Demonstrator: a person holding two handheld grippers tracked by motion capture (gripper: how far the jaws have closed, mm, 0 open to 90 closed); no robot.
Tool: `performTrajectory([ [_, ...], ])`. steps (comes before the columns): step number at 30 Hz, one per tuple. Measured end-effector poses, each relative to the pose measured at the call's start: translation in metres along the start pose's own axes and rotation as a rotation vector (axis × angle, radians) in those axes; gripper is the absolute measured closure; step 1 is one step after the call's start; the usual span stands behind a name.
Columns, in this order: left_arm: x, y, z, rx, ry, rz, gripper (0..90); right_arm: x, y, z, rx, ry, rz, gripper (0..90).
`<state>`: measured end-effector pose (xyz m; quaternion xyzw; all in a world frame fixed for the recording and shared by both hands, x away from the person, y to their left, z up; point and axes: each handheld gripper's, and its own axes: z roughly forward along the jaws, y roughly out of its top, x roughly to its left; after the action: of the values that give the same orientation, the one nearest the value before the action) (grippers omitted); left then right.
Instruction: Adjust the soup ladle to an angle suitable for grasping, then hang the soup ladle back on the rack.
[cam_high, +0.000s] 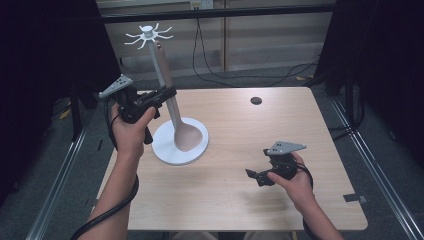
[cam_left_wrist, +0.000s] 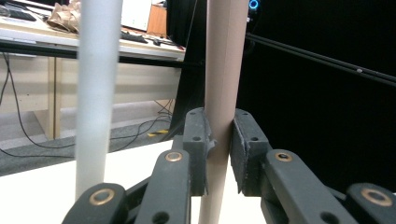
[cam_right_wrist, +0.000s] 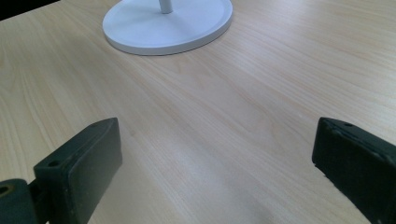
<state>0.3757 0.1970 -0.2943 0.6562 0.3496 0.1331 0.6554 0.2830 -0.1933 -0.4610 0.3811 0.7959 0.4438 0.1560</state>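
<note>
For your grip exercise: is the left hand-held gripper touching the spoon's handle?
Touching. The left gripper view shows the left hand-held gripper with both pads pressed against the beige spoon handle.

A curtained corner around a pale wood table

We see a light wooden table (cam_high: 235, 200) with rounded corners and a small dark round cap (cam_high: 256, 100) near its far edge, standing on grey carpet (cam_high: 45, 180) with metal rails (cam_high: 60, 172) running along either side. Black curtains (cam_high: 380, 65) close us in on the left and right — between them a pale panelled wall (cam_high: 270, 40) shows behind a dark crossbar (cam_high: 215, 14), with black cables (cam_high: 240, 80) trailing down it and looping over the floor. In the left gripper view we look past to a long desk (cam_left_wrist: 60, 39) cluttered with papers and a keyboard — the light is even and soft throughout.
</note>
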Motion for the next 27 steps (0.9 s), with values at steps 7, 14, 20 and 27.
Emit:
performTrajectory([
  [7, 0.005, -0.001, 0.0, -0.013, 0.026, 0.003, 76.6, 0.0, 0.0, 0.001, 0.0, 0.001, -0.006, 1.3],
  [14, 0.008, -0.001, 0.002, -0.015, 0.033, 0.017, 75.7, 0.001, 0.002, 0.001, 0.001, 0.004, -0.01, 1.3],
  [20, 0.015, -0.002, 0.004, -0.023, 0.037, 0.011, 73.3, 0.001, 0.0, 0.001, 0.006, 0.007, -0.008, 1.3],
  [27, 0.019, -0.004, 0.004, -0.039, 0.033, -0.003, 68.2, 0.0, -0.003, -0.002, 0.008, -0.003, -0.006, 1.3],
])
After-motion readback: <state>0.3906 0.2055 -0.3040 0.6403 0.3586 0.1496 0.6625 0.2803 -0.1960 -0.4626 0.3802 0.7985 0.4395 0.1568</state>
